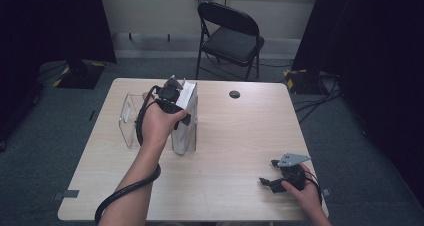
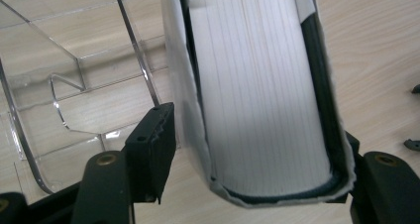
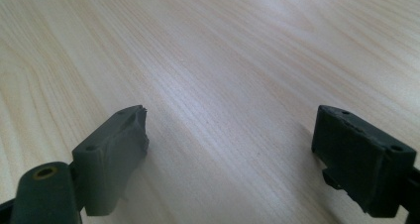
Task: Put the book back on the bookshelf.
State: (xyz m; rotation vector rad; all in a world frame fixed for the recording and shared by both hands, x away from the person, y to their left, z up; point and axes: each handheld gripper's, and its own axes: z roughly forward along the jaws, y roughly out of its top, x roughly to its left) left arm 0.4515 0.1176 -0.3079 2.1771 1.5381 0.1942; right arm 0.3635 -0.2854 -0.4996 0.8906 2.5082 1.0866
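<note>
From above, the left gripper (image 1: 172, 98) clamps the top of a thick book (image 1: 184, 120) standing upright toward the table's (image 1: 240, 136) far-left corner, just beside a clear acrylic stand (image 1: 129, 120); I'd keep it vertical and steady while moving it. Along the left gripper's jaws, the book's page block (image 2: 262, 95) sits squarely between them, the stand (image 2: 59, 85) touching its side. The right gripper (image 3: 230, 149) rests splayed and empty over bare wood near the right front corner.

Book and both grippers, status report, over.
Left gripper shut on book, upright beside clear holder. Right gripper open, low over bare table. Nothing in the way.
</note>
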